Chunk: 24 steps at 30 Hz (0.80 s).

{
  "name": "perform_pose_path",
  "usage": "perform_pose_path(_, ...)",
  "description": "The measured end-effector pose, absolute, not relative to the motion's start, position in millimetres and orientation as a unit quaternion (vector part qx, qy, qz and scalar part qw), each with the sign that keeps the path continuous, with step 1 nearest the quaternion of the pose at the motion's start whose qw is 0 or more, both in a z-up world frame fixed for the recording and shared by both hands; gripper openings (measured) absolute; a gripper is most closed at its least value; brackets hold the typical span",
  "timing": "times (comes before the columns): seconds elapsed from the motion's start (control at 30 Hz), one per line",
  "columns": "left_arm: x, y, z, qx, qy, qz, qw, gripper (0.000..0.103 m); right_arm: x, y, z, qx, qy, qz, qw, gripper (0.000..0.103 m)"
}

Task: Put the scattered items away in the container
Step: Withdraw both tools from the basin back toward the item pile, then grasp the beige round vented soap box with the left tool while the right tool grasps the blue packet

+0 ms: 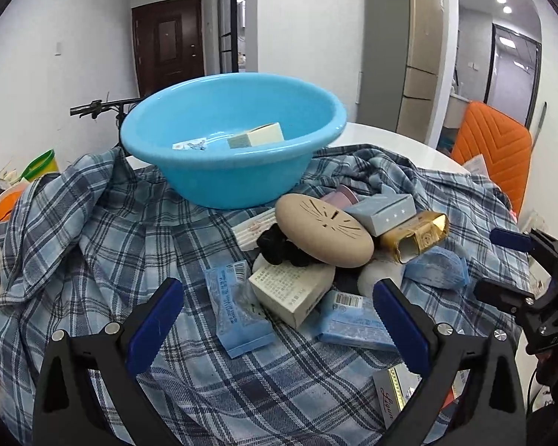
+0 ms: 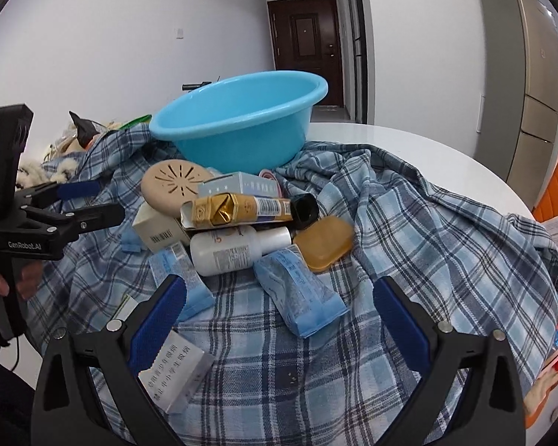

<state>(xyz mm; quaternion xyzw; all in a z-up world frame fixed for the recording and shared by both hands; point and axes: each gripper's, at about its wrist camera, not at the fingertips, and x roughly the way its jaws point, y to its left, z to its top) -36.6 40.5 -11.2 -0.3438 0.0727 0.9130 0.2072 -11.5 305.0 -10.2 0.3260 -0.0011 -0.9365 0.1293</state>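
This is a home, an apartment's dining area by the look of it. A tall champagne-coloured multi-door refrigerator (image 1: 420,59) stands against a white wall beside an arched doorway (image 1: 502,37). A dark brown panelled entrance door (image 1: 169,42) closes a short hallway. A round white worktop (image 2: 427,160) carries a rumpled blue plaid cloth (image 2: 409,230), with an orange padded chair (image 1: 493,148) drawn up. Black bicycle handlebars (image 1: 100,106) show near the hallway.

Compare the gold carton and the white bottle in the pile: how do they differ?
The gold carton is a boxy, shiny pack with a crumpled open end; the white bottle is round, smooth and intact. The carton lies on top, the bottle beneath it. Both lie on their sides on the plaid cloth.
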Motion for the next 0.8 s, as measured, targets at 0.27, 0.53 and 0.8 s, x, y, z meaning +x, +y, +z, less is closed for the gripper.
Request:
perform_pose_path(0.27,-35.6,57.9,-16.3,-0.361,0.102,0.894,0.244,0.103,-31.2,290.8,-21.4,0.336,0.100,-0.921,0.168,0.100)
perform_pose_path(0.53,-29.2,77.3,-22.2,-0.367,0.127,0.878,0.280,0.103,-47.4,286.9,-36.7,0.354,0.144,-0.906,0.183,0.097)
perform_pose_path(0.8,-34.7,73.3,-21.4,-0.371,0.115,0.880,0.274,0.103,-64.3,306.6,-49.5,0.391,0.077,-0.899,0.183,0.038)
